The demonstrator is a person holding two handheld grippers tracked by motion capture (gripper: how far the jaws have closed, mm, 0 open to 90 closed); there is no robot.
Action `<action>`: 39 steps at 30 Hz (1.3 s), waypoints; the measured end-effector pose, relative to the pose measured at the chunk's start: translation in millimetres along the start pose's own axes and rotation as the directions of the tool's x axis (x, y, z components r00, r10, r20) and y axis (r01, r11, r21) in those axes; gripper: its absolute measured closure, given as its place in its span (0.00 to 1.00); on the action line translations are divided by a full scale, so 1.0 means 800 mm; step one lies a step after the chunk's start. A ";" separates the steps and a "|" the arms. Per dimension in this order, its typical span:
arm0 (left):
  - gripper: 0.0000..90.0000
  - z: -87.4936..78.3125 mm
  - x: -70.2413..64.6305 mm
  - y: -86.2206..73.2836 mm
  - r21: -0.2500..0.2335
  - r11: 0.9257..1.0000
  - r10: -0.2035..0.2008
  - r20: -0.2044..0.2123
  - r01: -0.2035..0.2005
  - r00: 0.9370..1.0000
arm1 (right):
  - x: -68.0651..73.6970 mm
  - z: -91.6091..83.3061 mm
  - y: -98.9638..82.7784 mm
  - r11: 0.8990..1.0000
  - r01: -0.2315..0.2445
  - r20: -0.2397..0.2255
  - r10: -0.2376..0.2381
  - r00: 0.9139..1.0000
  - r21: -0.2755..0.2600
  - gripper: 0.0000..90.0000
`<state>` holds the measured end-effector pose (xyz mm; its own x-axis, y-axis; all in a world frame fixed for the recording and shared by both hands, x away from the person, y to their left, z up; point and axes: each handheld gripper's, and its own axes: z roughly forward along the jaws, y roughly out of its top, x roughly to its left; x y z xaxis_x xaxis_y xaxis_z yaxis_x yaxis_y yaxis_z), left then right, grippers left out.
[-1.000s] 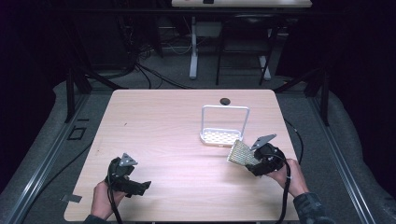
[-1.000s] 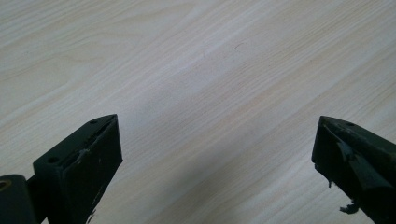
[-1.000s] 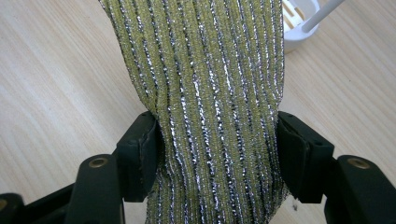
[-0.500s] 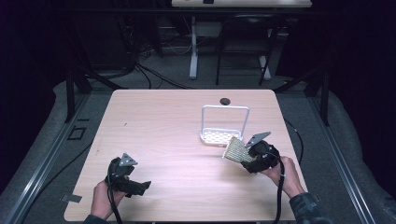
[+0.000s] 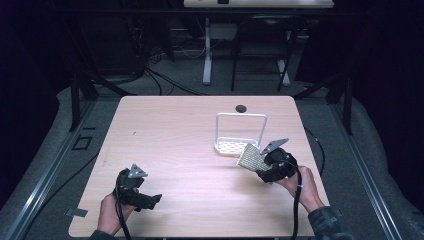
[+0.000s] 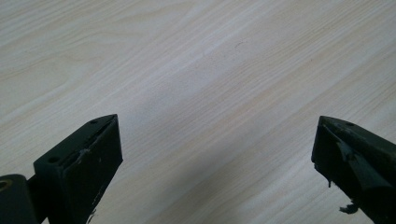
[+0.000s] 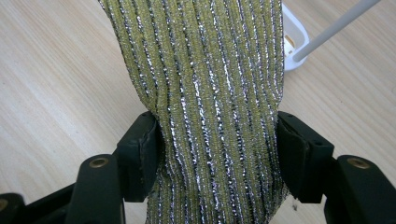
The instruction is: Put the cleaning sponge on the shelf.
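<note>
A yellow-green scrubbing sponge with silver threads (image 7: 205,93) sits squeezed between the two black jaws of my right gripper (image 7: 217,144), which is shut on it. From above, the same sponge (image 5: 251,158) sticks out up and to the left of the right gripper (image 5: 264,167), just in front of a white wire-frame rack (image 5: 240,131) with a perforated base. My left gripper (image 5: 150,200) rests low at the table's near left, pointing right. Its jaws (image 6: 210,163) stand wide open over bare wood with nothing between them.
A small black round object (image 5: 241,108) lies near the far edge of the light wooden table (image 5: 175,140). The rack's white base and one thin post (image 7: 327,32) are at the top right of the right gripper view. Dark floor, cables and table legs lie beyond.
My right gripper has carried the sponge a little to the left and toward the front of the rack. The left gripper has stayed where it was.
</note>
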<state>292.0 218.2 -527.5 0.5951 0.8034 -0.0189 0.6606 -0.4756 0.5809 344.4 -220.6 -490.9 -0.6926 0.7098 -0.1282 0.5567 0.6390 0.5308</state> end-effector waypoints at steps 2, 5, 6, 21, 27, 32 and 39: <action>0.02 0.000 0.000 0.000 0.000 1.000 0.000 -0.001 0.000 1.000 | 0.000 -0.001 0.002 1.000 -0.001 -0.002 0.001 1.000 0.000 0.41; 0.02 0.000 0.000 0.000 0.001 1.000 0.002 0.000 -0.002 1.000 | 0.001 0.000 0.004 1.000 -0.009 -0.001 0.009 1.000 -0.001 0.40; 0.02 0.000 0.000 0.000 0.000 1.000 0.001 0.000 -0.001 1.000 | 0.002 0.000 0.005 1.000 -0.008 0.003 0.008 1.000 -0.001 0.40; 0.03 0.001 0.000 0.000 0.002 1.000 -0.002 0.001 0.002 1.000 | 0.002 0.002 0.016 1.000 -0.016 0.035 0.017 0.999 -0.011 0.40; 0.03 0.001 -0.001 0.000 0.000 1.000 0.001 0.002 -0.001 1.000 | 0.003 0.004 0.020 0.999 -0.025 0.043 0.026 0.999 -0.025 0.40; 0.03 0.001 0.000 0.000 0.000 1.000 0.002 0.003 -0.002 1.000 | 0.003 0.006 0.024 0.999 -0.035 0.051 0.037 0.998 -0.034 0.40; 0.03 0.000 0.000 0.000 -0.003 1.000 0.000 0.000 0.000 1.000 | 0.005 0.010 0.033 0.996 -0.047 0.076 0.052 0.996 -0.073 0.40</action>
<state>292.3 218.0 -527.6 0.5954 0.8032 -0.0189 0.6589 -0.4747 0.5835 359.9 -198.1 -484.0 -0.6261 0.7625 -0.1633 0.5533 0.5820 0.5960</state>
